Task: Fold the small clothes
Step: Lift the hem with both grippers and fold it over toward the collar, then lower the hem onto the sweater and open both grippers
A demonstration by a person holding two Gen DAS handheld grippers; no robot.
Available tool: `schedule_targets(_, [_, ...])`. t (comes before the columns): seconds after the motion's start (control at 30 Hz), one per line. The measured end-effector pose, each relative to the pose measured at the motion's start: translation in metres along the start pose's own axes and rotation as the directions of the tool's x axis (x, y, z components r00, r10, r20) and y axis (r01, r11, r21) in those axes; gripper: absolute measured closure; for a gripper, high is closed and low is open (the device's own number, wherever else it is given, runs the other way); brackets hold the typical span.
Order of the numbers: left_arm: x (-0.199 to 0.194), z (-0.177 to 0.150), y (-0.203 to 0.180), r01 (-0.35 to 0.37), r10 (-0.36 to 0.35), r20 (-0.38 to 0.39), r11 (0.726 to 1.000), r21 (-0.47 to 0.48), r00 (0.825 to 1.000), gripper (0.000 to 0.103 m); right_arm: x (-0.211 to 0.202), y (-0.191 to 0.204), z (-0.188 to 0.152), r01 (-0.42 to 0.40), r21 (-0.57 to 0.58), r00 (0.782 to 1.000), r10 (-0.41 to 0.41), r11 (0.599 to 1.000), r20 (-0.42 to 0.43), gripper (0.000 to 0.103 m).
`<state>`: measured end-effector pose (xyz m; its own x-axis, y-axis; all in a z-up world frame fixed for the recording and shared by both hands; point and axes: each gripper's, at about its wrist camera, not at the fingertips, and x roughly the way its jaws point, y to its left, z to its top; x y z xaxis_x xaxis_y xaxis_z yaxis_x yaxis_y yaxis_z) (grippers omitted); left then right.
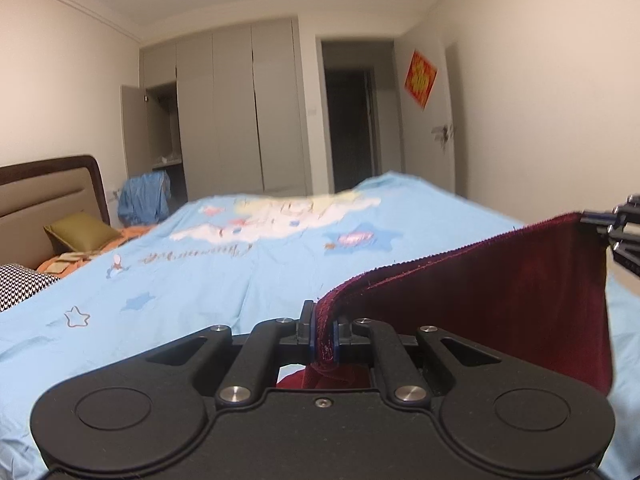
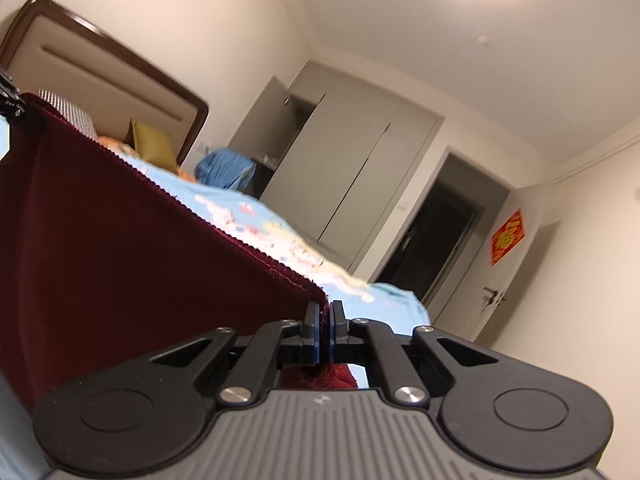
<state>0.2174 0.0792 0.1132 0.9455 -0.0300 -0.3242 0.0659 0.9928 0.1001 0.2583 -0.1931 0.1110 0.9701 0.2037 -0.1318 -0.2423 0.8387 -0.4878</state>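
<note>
One cloth [image 1: 500, 280] is seen — dark red, ribbed like corduroy, with a slightly frayed top edge. It is held up off the bed [image 1: 200, 248], stretched between the two claws, and hangs down from that taut edge as a flat panel. In the left wrist view the left claw [image 1: 323, 336] is clenched on one top corner of the cloth, a fold of the fabric being pinched between its blue-edged pads and bunched just behind them. The right claw [image 1: 618, 228] is seen at the far right of that view, gripping the opposite corner. In the right wrist view the right claw [image 2: 325, 330] is closed on the cloth [image 2: 120, 248], whose edge runs into the pads from the left, while more red fabric is bunched beneath them; the left claw [image 2: 10, 100] is glimpsed at the far left edge, at the other corner.

Counted: one cloth, two claws, one bed. The bed is covered by one light blue sheet printed with stars and cartoon figures. One headboard [image 1: 48, 192] is seen, and near it one olive cushion [image 1: 80, 230] and one black-and-white checked pillow [image 1: 20, 284]. One blue bundle [image 1: 144, 198] is seen beyond the bed, before a grey wardrobe [image 1: 236, 112] with one door open. One red diamond-shaped paper [image 1: 420, 79] is fixed to a white door — everything slightly blurred.
</note>
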Motion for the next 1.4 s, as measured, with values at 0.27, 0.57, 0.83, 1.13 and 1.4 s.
schedule_targets(0.27, [0.090,-0.010,0.011,-0.019,0.019,-0.159,1.000,-0.003,0.987,0.095,0.092,0.021,-0.016,-0.074,-0.017,0.989,0.071,0.997,-0.132,0.098])
schedule_targets(0.57, [0.150,-0.036,0.025,-0.048,0.032,-0.279,0.998,-0.050,0.960,0.095,0.152,0.049,-0.048,-0.136,-0.002,0.962,0.131,0.991,-0.240,0.098])
schedule_targets(0.83, [0.188,-0.054,0.029,-0.080,0.041,-0.352,0.992,-0.097,0.935,0.092,0.177,0.063,-0.072,-0.163,0.019,0.945,0.162,0.986,-0.283,0.098])
schedule_targets(1.13, [0.201,-0.066,0.034,-0.117,0.043,-0.387,0.979,-0.169,0.921,0.074,0.194,0.072,-0.085,-0.167,0.047,0.932,0.173,0.985,-0.320,0.097])
schedule_targets(1.4, [0.191,-0.068,0.039,-0.155,0.081,-0.358,0.971,-0.184,0.930,0.021,0.186,0.070,-0.085,-0.144,0.068,0.934,0.158,0.987,-0.319,0.056])
